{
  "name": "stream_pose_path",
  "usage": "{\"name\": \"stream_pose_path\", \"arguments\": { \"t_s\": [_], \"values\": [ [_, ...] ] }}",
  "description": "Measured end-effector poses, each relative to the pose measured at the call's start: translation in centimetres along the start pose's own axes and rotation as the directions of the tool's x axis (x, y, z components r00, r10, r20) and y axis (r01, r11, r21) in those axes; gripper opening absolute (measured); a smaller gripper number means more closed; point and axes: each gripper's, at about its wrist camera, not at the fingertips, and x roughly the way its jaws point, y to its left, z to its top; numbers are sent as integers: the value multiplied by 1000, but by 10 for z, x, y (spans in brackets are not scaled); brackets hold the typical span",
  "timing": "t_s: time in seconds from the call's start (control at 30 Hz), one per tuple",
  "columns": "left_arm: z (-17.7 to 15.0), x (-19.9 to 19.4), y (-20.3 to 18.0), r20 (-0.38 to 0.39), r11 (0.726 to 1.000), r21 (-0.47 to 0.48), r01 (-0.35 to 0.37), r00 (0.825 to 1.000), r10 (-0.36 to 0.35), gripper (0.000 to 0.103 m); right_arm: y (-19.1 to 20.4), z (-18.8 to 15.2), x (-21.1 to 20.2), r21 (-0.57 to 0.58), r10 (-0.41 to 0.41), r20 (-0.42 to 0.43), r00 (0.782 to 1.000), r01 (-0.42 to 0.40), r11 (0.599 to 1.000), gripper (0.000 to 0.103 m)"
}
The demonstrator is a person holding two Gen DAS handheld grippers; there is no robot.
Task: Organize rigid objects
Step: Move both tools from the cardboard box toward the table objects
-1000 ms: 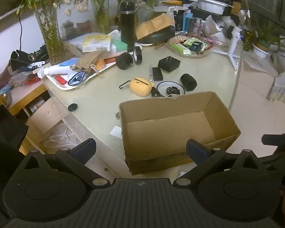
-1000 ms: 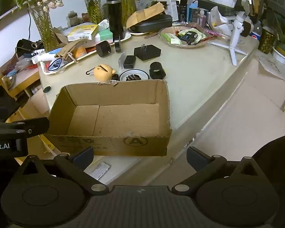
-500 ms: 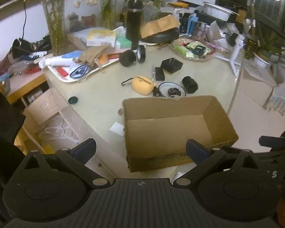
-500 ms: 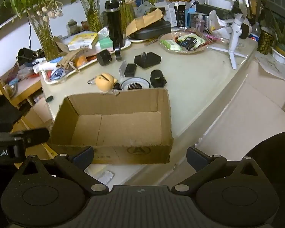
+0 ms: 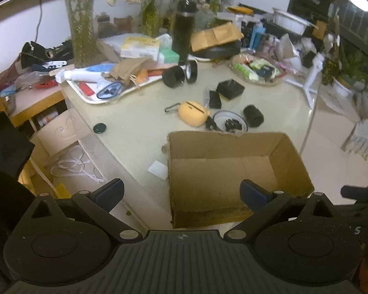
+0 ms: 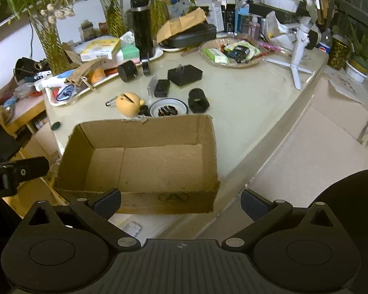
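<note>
An open, empty cardboard box (image 5: 233,171) (image 6: 144,161) sits at the near edge of the pale table (image 5: 135,132) (image 6: 245,107). Behind it lie a yellow pouch (image 5: 192,116) (image 6: 128,104), a small dish (image 5: 230,123) (image 6: 168,107), a black cylinder (image 5: 252,115) (image 6: 198,100), a black adapter (image 5: 230,88) (image 6: 185,74) and a small black block (image 5: 214,99) (image 6: 161,88). My left gripper (image 5: 181,192) is open and empty, hovering before the box's near left corner. My right gripper (image 6: 181,199) is open and empty, before the box's near wall.
A white tray (image 5: 85,95) of clutter sits at the back left beside black rolls (image 5: 174,76) and a black bottle (image 5: 185,31). A basket of packets (image 6: 230,54) and a white tripod (image 6: 298,46) stand at the back right. Plant vases line the far edge.
Both grippers have risen and drawn slightly back, so the box sits lower and nearer in both views. Nothing on the table has moved.
</note>
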Motion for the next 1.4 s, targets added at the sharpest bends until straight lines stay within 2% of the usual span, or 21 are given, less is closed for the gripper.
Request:
{"name": "stream_pose_path", "arguments": {
  "t_s": [0.23, 0.47, 0.53, 0.67, 0.9, 1.03, 1.1, 1.27, 1.4],
  "values": [
    [2, -4, -4, 6, 1000, 13, 29, 1000, -29, 103, -6, 8, -6, -5, -33, -26, 999, 33, 999, 103],
    [11, 5, -14, 14, 997, 66, -28, 1000, 27, 103, -11, 22, 4, -57, -55, 15, 998, 56, 997, 103],
    [13, 10, -17, 4, 994, 96, -51, 999, 51, 103, -14, 26, 15, -51, -72, -3, 997, 71, 996, 103],
    [16, 13, -17, 30, 991, 121, -50, 998, 47, 103, -19, 34, 22, -22, -16, 0, 1000, 16, 1000, 103],
    [27, 19, -7, 65, 996, 84, -16, 998, 11, 103, -17, 46, 34, -69, -36, 29, 999, 38, 997, 103],
    [35, 25, 0, 61, 998, 62, 10, 998, -14, 103, -17, 56, 39, -101, -7, 55, 998, 13, 995, 103],
    [39, 26, 0, 64, 997, 78, 20, 998, -25, 103, -19, 60, 41, -107, 16, 65, 998, -9, 994, 103],
    [50, 32, -4, 89, 989, 149, -12, 996, -2, 103, -23, 70, 44, -123, 56, 95, 994, -44, 991, 103],
    [60, 38, -4, 97, 987, 162, -11, 995, -5, 103, -27, 79, 51, -124, 92, 88, 992, -81, 989, 103]
  ]
}}
